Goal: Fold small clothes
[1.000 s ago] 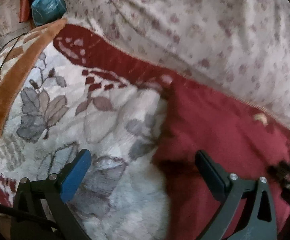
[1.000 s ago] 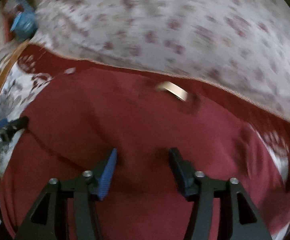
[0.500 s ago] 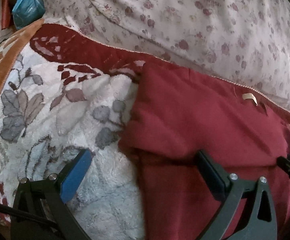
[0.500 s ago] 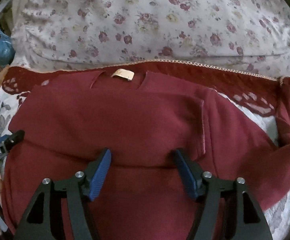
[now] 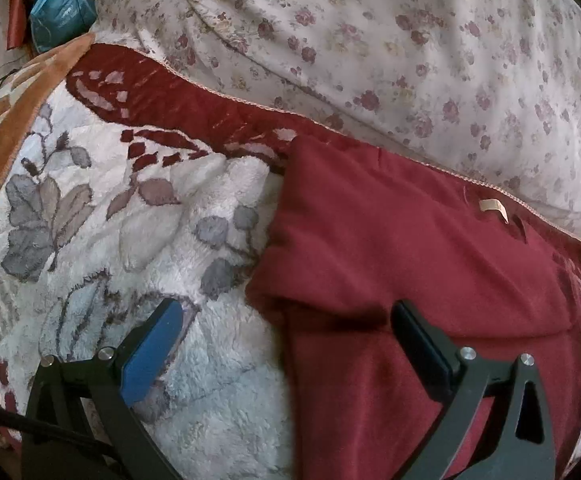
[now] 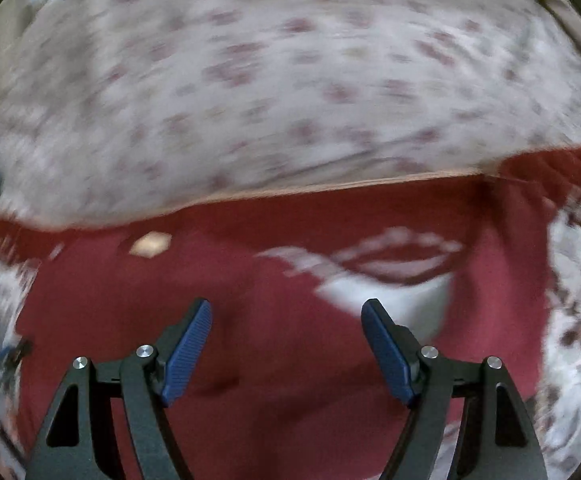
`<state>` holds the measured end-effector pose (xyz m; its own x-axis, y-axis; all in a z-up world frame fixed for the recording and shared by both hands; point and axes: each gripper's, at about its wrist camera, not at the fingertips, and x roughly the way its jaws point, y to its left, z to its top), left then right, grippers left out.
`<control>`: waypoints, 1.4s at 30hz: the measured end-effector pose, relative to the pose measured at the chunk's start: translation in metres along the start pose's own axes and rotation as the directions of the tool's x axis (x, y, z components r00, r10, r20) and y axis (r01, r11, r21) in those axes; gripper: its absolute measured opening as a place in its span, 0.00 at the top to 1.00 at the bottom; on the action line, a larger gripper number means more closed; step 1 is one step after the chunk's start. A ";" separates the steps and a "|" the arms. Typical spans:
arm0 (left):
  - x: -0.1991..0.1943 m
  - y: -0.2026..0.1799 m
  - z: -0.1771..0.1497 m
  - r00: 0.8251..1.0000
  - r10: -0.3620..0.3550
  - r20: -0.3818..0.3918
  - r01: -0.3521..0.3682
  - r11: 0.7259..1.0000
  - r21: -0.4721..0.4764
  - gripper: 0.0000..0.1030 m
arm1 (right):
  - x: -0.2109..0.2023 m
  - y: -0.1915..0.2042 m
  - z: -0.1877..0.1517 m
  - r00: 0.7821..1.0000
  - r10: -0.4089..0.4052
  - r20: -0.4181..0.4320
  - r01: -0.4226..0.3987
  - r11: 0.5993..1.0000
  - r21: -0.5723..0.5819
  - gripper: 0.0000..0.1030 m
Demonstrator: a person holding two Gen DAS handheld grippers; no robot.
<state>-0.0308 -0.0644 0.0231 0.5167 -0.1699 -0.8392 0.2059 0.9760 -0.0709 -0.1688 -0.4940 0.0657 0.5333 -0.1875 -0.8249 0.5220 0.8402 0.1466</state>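
Observation:
A dark red sweater [image 5: 410, 248] lies flat on a fleece blanket, neck label [image 5: 492, 206] toward the far side. Its left sleeve is folded in over the body, leaving a straight left edge. My left gripper [image 5: 286, 340] is open and empty, straddling that left edge just above it. In the blurred right wrist view the sweater [image 6: 210, 280] fills the lower middle, label [image 6: 150, 244] at upper left. My right gripper [image 6: 286, 344] is open and empty above the sweater's right side, where the right sleeve [image 6: 498, 280] stretches out sideways.
The white fleece blanket [image 5: 130, 220] with grey leaves and a red border covers the bed. A floral quilt [image 5: 410, 40] is heaped along the far side. A blue bag [image 5: 62, 8] sits at far left beside an orange blanket edge [image 5: 10, 112].
My right gripper has swung to the right, toward the sweater's right sleeve, and its jaws have opened wider. My left gripper has stayed at the left edge, open.

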 end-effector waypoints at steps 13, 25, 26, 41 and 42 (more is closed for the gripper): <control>0.013 -0.004 0.003 1.000 0.018 -0.012 -0.018 1.000 0.023 0.00 | 0.086 -0.143 0.049 0.961 -0.200 -0.189 0.238 0.949 0.205 0.23; 0.011 -0.002 0.005 1.000 0.019 -0.010 -0.019 1.000 0.014 0.00 | 0.036 -0.145 0.045 0.989 -0.142 -0.050 0.150 0.958 0.245 0.89; 0.010 -0.001 0.005 1.000 0.021 -0.007 -0.021 1.000 0.011 0.00 | 0.020 -0.136 0.048 0.993 -0.115 -0.018 0.116 0.966 0.232 0.89; -0.019 0.025 0.012 0.997 -0.017 0.072 0.025 0.994 -0.109 0.00 | -0.074 0.103 0.050 0.899 0.438 0.001 -0.430 0.883 -0.186 0.89; -0.020 0.028 0.012 0.997 -0.022 0.074 0.031 0.992 -0.120 0.00 | -0.071 0.122 0.042 0.886 0.463 -0.033 -0.459 0.864 -0.209 0.89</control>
<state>-0.0254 -0.0356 0.0444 0.5723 -0.2010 -0.7951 0.1204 0.9796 -0.1610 -0.1151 -0.3994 0.1651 0.6923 0.2393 -0.6808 0.0674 0.9178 0.3912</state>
